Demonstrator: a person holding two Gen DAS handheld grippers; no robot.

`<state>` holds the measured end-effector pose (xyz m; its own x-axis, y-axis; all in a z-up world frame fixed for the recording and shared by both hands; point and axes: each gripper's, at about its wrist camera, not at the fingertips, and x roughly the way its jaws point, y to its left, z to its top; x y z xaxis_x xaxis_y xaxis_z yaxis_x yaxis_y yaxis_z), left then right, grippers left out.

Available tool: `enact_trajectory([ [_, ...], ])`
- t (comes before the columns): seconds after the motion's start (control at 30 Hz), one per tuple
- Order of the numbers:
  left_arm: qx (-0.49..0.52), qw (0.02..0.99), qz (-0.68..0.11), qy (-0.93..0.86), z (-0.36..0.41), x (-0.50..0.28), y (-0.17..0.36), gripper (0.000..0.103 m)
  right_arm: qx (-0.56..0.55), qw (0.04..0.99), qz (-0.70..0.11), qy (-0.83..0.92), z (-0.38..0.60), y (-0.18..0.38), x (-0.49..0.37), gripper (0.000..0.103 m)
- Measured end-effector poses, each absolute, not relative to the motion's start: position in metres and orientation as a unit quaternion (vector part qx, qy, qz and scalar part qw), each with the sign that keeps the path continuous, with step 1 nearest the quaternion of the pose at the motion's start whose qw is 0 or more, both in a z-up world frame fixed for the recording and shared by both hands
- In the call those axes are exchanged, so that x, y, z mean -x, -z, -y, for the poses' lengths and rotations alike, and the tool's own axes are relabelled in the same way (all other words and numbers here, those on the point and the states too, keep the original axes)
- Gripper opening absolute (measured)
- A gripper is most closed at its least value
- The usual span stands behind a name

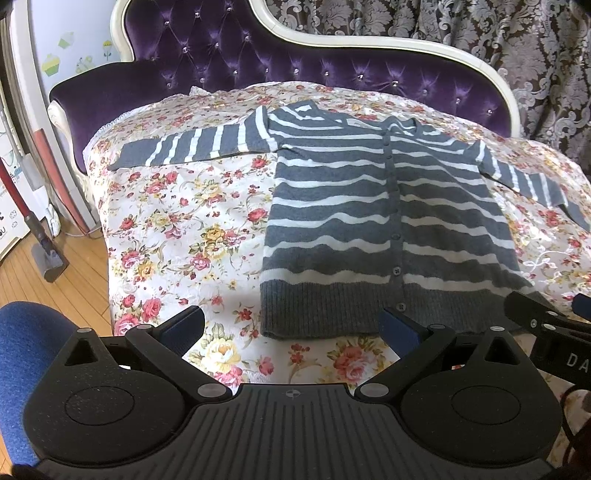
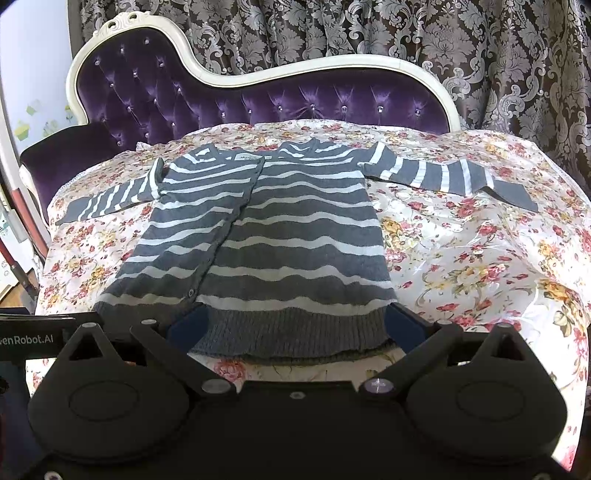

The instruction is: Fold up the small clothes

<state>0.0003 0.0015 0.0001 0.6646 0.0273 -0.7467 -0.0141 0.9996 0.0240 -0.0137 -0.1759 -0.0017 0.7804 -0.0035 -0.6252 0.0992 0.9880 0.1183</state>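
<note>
I see a ribbed striped knit cardigan (image 1: 369,206) flat on the floral cover (image 1: 177,229); both grippers' (image 1: 291,328) (image 2: 295,328) jaws gape wide, empty, at its hem.

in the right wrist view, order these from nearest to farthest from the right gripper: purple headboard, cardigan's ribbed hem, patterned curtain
1. Ribbed hem, right at the open right gripper.
2. Purple headboard, beyond the bed.
3. Patterned curtain, behind the headboard.

White lettering "enRobot.AI" on the left gripper (image 2: 29,338); letters "DA" on the right gripper (image 1: 554,347).
</note>
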Motion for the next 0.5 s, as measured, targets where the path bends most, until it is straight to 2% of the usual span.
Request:
enact_trajectory([
  [0.5,-0.002,0.911,-0.413,-0.012,-0.0037,-0.0026,0.0027,0.102,-0.073,0.939,-0.334,0.03,0.1751,0.0028,0.0125,0.101],
])
